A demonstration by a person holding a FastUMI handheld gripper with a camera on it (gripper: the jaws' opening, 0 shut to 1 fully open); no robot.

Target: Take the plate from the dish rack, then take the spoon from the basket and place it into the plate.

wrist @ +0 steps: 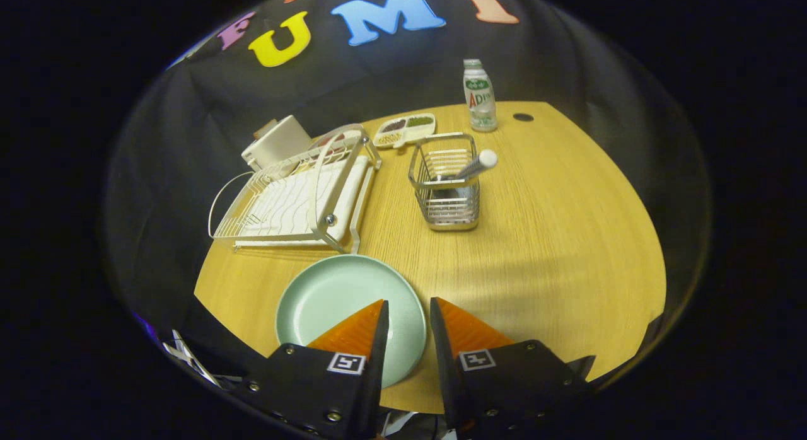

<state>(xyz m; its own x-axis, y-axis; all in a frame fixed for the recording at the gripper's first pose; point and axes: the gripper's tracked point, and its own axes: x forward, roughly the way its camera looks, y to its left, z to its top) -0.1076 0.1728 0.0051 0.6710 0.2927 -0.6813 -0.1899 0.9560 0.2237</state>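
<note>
Gripper (408, 311) hovered with its jaws a little apart, holding nothing. Pale green plate (340, 301) sat flat on the table (567, 251) under its left finger. Farther off, the spoon (474, 166) stood in the wire basket (445, 191), dish rack (296, 197) to its left.

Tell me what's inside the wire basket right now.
A spoon leans in the wire basket, its pale handle poking over the rim. The bowl end is down behind the wires, hard to make out. The gripper is open, over the plate's edge.
</note>
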